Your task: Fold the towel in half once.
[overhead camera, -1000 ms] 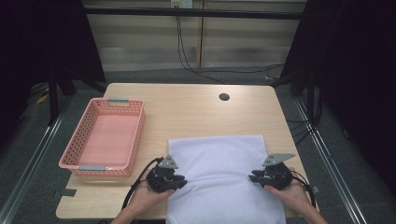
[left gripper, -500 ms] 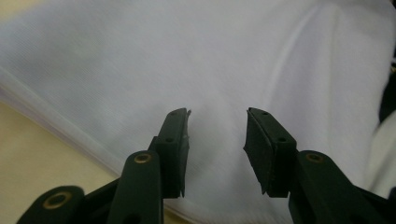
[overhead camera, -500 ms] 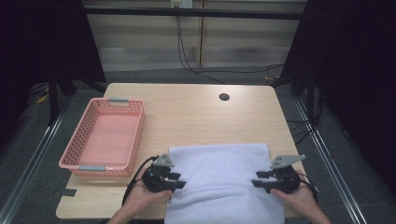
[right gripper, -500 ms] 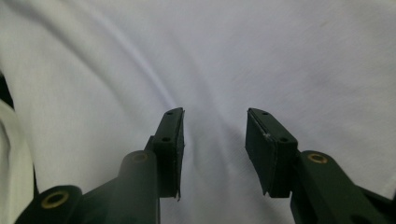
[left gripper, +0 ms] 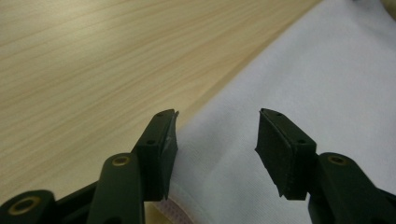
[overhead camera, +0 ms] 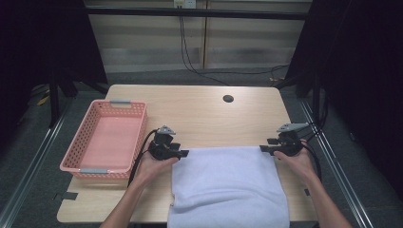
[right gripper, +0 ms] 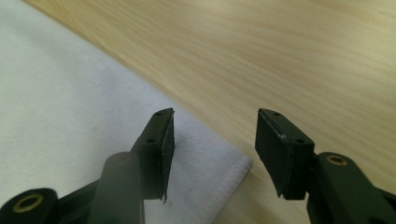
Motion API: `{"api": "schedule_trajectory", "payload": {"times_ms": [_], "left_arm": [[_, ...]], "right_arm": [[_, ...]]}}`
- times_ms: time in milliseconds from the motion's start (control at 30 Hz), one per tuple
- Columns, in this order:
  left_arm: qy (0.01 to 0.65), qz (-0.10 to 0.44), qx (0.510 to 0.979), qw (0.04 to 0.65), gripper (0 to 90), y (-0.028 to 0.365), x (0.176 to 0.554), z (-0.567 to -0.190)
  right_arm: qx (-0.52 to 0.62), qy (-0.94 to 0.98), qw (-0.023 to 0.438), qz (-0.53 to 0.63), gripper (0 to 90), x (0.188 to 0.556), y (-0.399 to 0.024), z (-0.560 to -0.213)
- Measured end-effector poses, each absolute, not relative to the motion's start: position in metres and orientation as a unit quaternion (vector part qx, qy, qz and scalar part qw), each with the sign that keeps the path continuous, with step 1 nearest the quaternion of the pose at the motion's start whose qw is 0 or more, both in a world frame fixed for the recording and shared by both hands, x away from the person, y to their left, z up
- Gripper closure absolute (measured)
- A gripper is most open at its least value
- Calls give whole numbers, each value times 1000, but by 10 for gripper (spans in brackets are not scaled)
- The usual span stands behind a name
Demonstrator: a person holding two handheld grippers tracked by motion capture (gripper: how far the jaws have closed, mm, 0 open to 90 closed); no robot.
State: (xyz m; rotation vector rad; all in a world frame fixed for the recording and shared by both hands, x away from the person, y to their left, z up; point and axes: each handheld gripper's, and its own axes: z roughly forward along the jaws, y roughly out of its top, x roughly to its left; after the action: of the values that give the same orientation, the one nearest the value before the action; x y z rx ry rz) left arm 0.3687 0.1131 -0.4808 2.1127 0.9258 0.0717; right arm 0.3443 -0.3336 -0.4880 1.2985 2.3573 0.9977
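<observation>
A white towel [overhead camera: 228, 185] lies flat on the wooden table [overhead camera: 199, 114], its near edge hanging over the front. My left gripper [overhead camera: 183, 153] is at the towel's far left corner and my right gripper [overhead camera: 264, 149] at its far right corner. Both pairs of jaws have just been opening. In the left gripper view the left gripper [left gripper: 217, 116] stands open over the towel's edge [left gripper: 317, 84], pads apart from the cloth. In the right gripper view the right gripper [right gripper: 215, 114] stands open above the towel's corner [right gripper: 56, 107], pressing on nothing.
An empty pink mesh basket [overhead camera: 71, 161] stands at the table's left side, close to my left hand. A dark round hole [overhead camera: 228, 99] sits in the tabletop at the far middle. Bare wood stretches beyond the towel. Dark floor and frame rails surround the table.
Both hands have moved away from the person, from beside the towel's middle to its far corners. Both pairs of jaws have spread apart.
</observation>
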Motion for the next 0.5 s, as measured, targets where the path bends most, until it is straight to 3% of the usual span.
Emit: {"api": "schedule_trajectory", "payload": {"times_ms": [200,333,433,500], "left_arm": [[389,32,840,377,386,120,374,-493],[394,34,839,374,383,121,374,-496],[385,32,844,371,387,123,374,-497],[378,20,845,378,460,125,373,-497]], "right_arm": [[441,822,129,336,451,346,-329,-500],[442,821,125,341,504,347,-331,-500],[440,821,113,345,621,346,-331,-500],[437,823,112,344,683,345,-331,-500]]}}
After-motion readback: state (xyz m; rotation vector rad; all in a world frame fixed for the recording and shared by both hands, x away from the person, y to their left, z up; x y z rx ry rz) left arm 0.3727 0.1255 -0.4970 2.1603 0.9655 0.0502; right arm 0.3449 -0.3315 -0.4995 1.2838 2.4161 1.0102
